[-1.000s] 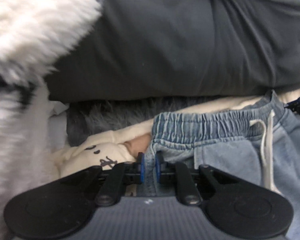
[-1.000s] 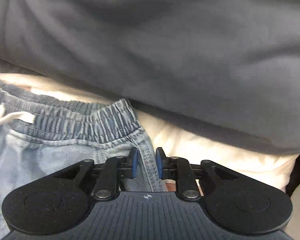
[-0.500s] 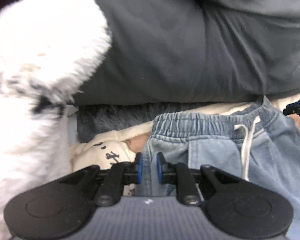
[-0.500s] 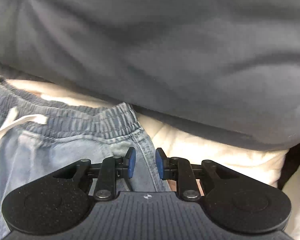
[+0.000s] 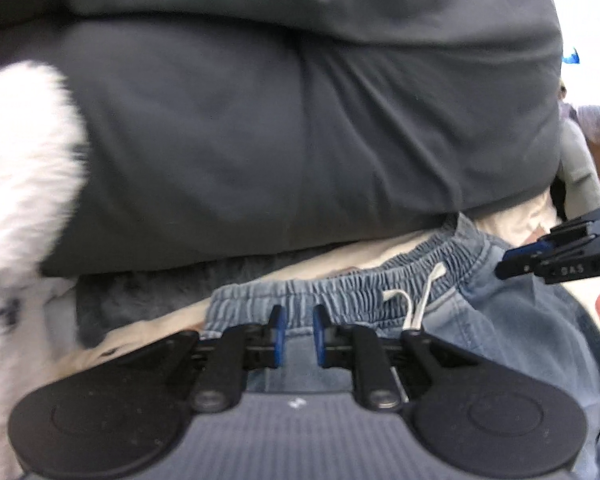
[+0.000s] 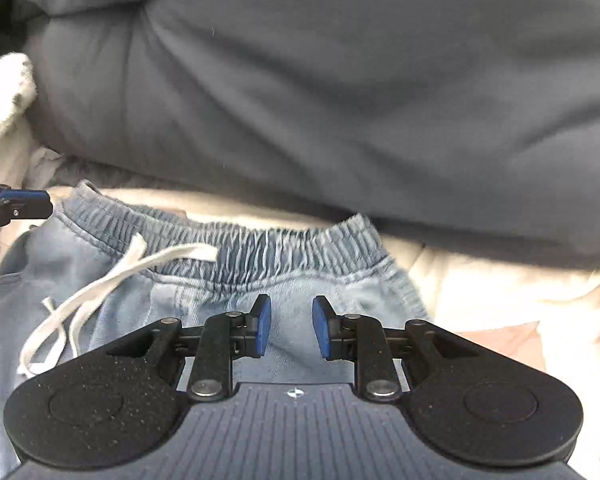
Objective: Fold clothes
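Observation:
Light blue denim shorts [image 5: 500,332] with an elastic waistband and a white drawstring [image 6: 100,280] lie flat on a cream cover [image 6: 500,300]. In the left wrist view my left gripper [image 5: 299,336] hovers just short of the waistband, narrowly open, with denim showing in the gap. In the right wrist view my right gripper [image 6: 292,330] is open over the shorts [image 6: 180,292], below the waistband and left of its right corner. Each view also shows the other gripper's fingers [image 5: 540,260] [image 6: 24,204] at the far end of the waistband.
A big dark grey cushion [image 5: 300,140] bulges right behind the waistband and fills the upper part of both views [image 6: 340,120]. A white fluffy item [image 5: 20,160] sits at the left, with dark grey furry fabric [image 5: 140,292] under the cushion.
Both grippers have opened and let go of the waistband corners. They have drawn back and shifted inward over the shorts, which now lie spread out wider.

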{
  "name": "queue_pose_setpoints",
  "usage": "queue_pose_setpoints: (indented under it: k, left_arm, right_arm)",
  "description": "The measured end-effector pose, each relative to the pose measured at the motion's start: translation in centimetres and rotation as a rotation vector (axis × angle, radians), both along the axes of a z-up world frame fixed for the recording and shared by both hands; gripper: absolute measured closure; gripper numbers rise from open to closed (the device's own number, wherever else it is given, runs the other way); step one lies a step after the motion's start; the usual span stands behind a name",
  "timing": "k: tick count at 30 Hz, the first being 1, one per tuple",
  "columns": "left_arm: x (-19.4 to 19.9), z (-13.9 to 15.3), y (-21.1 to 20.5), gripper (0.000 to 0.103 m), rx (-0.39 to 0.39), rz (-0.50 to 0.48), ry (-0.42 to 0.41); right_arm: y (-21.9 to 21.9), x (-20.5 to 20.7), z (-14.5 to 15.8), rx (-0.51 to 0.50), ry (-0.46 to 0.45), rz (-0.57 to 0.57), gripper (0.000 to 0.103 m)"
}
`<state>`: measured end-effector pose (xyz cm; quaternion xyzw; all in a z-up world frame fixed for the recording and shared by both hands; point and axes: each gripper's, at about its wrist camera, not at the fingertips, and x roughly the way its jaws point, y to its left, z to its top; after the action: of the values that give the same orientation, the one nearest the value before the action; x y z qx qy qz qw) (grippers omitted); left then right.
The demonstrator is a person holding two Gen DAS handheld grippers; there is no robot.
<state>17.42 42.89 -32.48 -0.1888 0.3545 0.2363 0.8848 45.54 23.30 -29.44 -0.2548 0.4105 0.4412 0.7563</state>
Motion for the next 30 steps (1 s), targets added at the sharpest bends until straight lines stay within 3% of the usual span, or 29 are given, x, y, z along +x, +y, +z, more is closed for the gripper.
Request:
queue_pose_setpoints:
  k: [10,14,17,21,26,30]
  left_arm:
    - [2.1,-4.2,0.7,0.085,-0.006,-0.029,0.095]
    - [2.8,-4.9,0.7,0.089,0.042,-0.049,0.11]
    - [2.8,-4.5,1.1,0.089,0.032,-0.058,0.119]
    - [2.9,-3.5,1.2,0.091,0.019,-0.05,0.126]
    - [2.5,-1.8,1.0,0.091,0.01,-0.021,0.076]
    - [3.4,-1.0,0.3,0.091,0.017,-0.058,0.048]
  right_arm:
    - [1.0,-0.2,-4.5,-0.018,0.028,-0.045,0.074]
    - [1.1,0.7,-5.6,-0.007,0.054,-0.075,0.073]
    - [1.2,1.3,-6.1,0.006,0.069,-0.095,0.073]
    - [0.4,0.7,-4.4,0.033,0.062,-0.088,0.073]
    - [-0.7,0.0,-2.3,0.067,0.053,-0.079,0.073]
    - [-0.7,0.5,-1.0,0.108,0.026,-0.088,0.073]
